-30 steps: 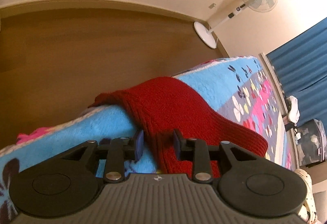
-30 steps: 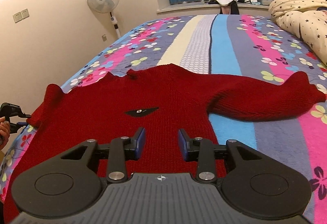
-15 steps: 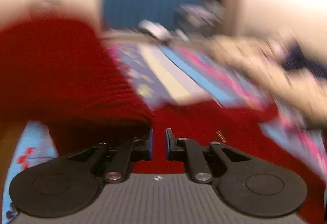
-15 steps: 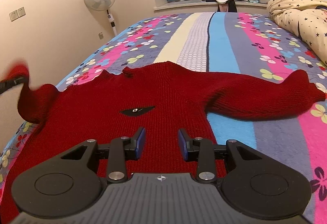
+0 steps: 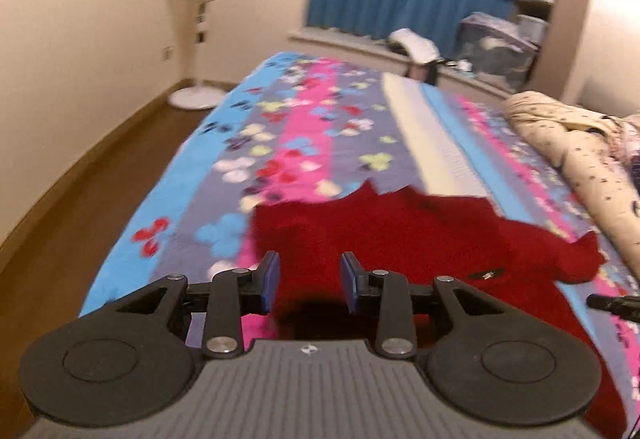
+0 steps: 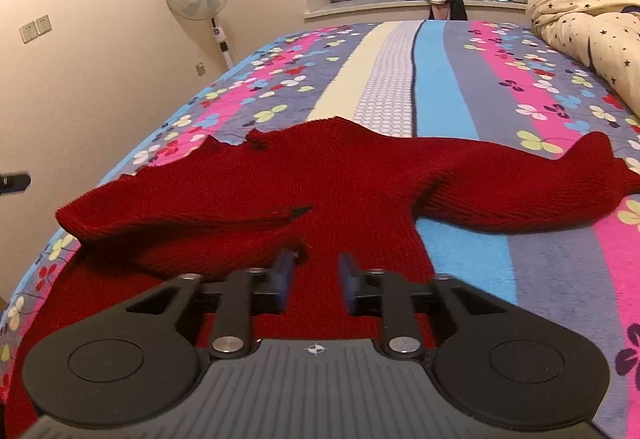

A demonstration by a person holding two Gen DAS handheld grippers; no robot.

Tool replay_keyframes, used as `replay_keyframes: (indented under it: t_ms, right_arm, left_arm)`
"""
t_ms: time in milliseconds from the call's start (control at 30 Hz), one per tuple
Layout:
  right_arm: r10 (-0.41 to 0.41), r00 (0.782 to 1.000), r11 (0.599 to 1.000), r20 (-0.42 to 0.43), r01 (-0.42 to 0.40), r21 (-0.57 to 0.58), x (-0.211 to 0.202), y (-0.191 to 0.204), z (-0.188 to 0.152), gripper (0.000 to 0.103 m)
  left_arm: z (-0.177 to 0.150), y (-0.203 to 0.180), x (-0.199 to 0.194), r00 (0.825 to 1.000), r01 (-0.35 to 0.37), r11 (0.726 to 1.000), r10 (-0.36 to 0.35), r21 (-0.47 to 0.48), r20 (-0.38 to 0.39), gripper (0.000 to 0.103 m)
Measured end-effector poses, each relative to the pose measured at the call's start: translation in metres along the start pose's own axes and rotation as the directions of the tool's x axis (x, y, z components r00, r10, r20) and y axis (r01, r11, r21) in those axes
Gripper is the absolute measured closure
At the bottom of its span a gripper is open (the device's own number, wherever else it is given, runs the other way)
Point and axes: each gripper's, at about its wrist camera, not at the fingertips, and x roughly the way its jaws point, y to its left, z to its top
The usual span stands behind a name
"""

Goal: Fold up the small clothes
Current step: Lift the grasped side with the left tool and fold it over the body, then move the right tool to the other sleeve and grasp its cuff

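Tongs opening, other tongs closing, above sweater.

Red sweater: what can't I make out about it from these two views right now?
- Red sweater hem, both views: hidden behind the gripper bodies.
- Left sleeve cuff, right wrist view: hidden by the right gripper.
- Small dark emblem, left wrist view: motion-blurred; right wrist view: mostly covered by the folded sleeve.

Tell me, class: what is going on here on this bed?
A person holding a two-finger gripper in each hand is folding a red knitted sweater spread on a flowered bedspread. One sleeve already lies folded across the body; the other sleeve is spread out to the side. The left gripper is opening above the sweater, gripping nothing. The right gripper is closing near the folded sleeve's cuff.
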Motion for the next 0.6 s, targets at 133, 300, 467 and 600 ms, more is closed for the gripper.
replay_keyframes:
  t_ms: [133, 300, 467, 600]
  right_arm:
    - [0.047, 0.998, 0.997, -0.036, -0.044, 0.059, 0.013, 0.001, 0.001, 0.087]
    - [0.089, 0.994, 0.993, -0.058, -0.083, 0.089, 0.032, 0.008, 0.002, 0.079]
    - [0.126, 0.990, 0.984, -0.060, -0.117, 0.137, 0.053, 0.012, 0.005, 0.070]
    - [0.203, 0.979, 0.957, -0.022, -0.194, 0.215, 0.066, 0.015, 0.013, 0.067]
  left_arm:
    - [-0.031, 0.003, 0.019, 0.977, -0.169, 0.980, 0.180, 0.101, -0.112, 0.067]
    - [-0.036, 0.008, 0.032, 0.964, -0.207, 0.969, 0.226, 0.137, -0.141, 0.067]
    - [-0.037, 0.005, 0.040, 0.957, -0.220, 0.963, 0.244, 0.158, -0.157, 0.066]
    - [-0.041, -0.002, 0.049, 0.957, -0.216, 0.961, 0.243, 0.172, -0.157, 0.066]
